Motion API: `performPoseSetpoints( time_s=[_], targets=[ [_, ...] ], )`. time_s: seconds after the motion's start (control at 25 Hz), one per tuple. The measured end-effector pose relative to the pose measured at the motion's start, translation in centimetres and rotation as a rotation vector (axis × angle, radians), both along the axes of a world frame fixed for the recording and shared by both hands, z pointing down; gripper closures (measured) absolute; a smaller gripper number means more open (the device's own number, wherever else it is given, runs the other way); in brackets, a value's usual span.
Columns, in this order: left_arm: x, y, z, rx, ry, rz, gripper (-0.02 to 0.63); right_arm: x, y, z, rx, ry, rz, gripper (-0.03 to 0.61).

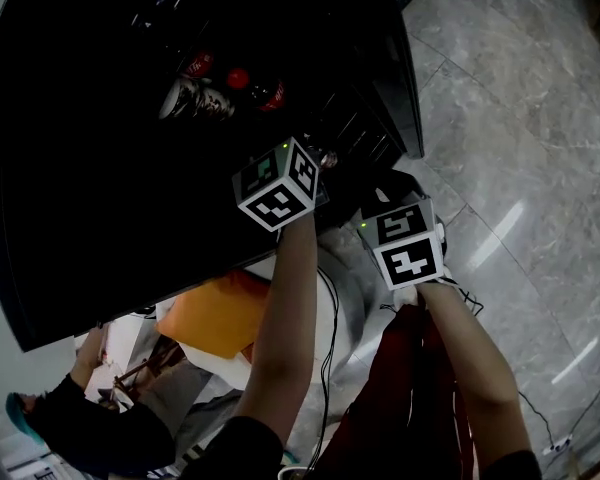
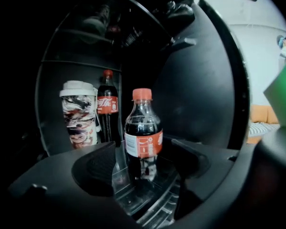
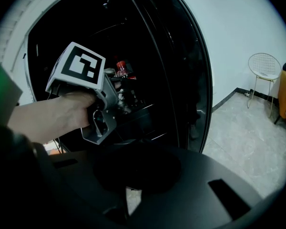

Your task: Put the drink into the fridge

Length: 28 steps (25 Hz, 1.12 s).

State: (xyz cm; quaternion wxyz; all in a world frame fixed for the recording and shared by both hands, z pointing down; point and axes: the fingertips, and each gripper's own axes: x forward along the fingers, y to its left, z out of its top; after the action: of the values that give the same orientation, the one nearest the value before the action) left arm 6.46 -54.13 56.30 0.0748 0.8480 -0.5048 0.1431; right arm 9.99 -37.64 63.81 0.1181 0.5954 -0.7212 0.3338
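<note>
Looks nearly done: drink (image 2: 143, 137) upright on fridge shelf (image 2: 133, 198), 4 o'clock of cup (image 2: 79, 114). Left hand-held gripper (image 2: 140, 165) released, jaws wide, clear of it. Right hand-held gripper (image 3: 131, 173) clenched, empty. Remaining: withdraw left.

Grey marble floor (image 1: 520, 118), white wall (image 3: 229, 27), wire chair (image 3: 264, 69) (pale, round-backed) near it

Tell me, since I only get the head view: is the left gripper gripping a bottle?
Observer: No. The left gripper has its jaws apart; the small bottle stands between them, untouched.
Operator: Is it standing properly?
Observer: Yes, upright on the shelf, in front of a lidded cup and a taller bottle.
Operator: And the right gripper?
Observer: The right gripper has its jaws together, with nothing in them.
</note>
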Motion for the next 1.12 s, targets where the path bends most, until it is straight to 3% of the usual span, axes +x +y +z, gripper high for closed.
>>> performPoseSetpoints(
  time_s=[0.48, 1.12],
  targets=[
    [-2.1, 5.4, -0.1, -0.052, 0.015, 0.054, 0.269, -0.6, 1.8, -2.3, 0.024, 0.027, 0.004, 0.561],
    [-5.7, 11.7, -2.0, -0.127, 0.092, 0.068, 0.514, -3.0, 5.5, -7.3, 0.057, 0.052, 0.009, 0.561]
  ],
)
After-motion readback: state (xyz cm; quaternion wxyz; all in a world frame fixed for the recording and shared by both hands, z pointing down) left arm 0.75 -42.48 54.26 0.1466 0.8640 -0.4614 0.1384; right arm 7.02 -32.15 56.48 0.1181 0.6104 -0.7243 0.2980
